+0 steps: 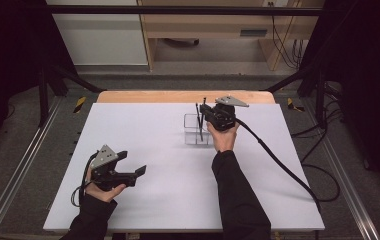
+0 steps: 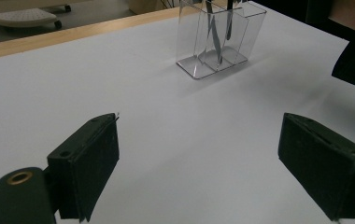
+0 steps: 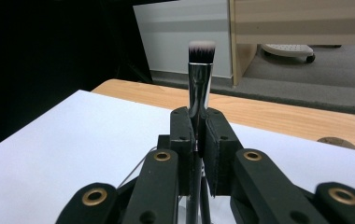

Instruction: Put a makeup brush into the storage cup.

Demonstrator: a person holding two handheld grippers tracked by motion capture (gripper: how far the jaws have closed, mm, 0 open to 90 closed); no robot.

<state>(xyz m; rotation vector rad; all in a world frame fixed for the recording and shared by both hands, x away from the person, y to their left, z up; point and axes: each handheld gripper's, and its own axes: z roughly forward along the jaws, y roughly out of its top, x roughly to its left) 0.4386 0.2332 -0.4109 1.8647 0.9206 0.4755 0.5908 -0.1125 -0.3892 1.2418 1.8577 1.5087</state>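
A clear plastic organiser [image 1: 193, 131] with several compartments stands at the table's far middle; the left gripper view has the organiser [image 2: 192, 44] ahead. My right gripper [image 1: 206, 113] is right above it, shut on a makeup brush [image 3: 201, 70] with a silver ferrule and white-tipped bristles pointing up. The brush handle [image 2: 229, 21] hangs down into a compartment. A second dark brush [image 1: 198, 122] stands leaning in the organiser. My left gripper [image 1: 132, 167] rests low at the near left, open wide with nothing between its jaws; its own view has the gripper [image 2: 199, 140] over bare table.
The white table top [image 1: 153, 125] has a wooden strip [image 1: 178, 96] along its far edge. The right gripper's cable [image 1: 278, 160] trails across the table's right side. Dark frame posts [image 1: 45, 90] stand beside the table.
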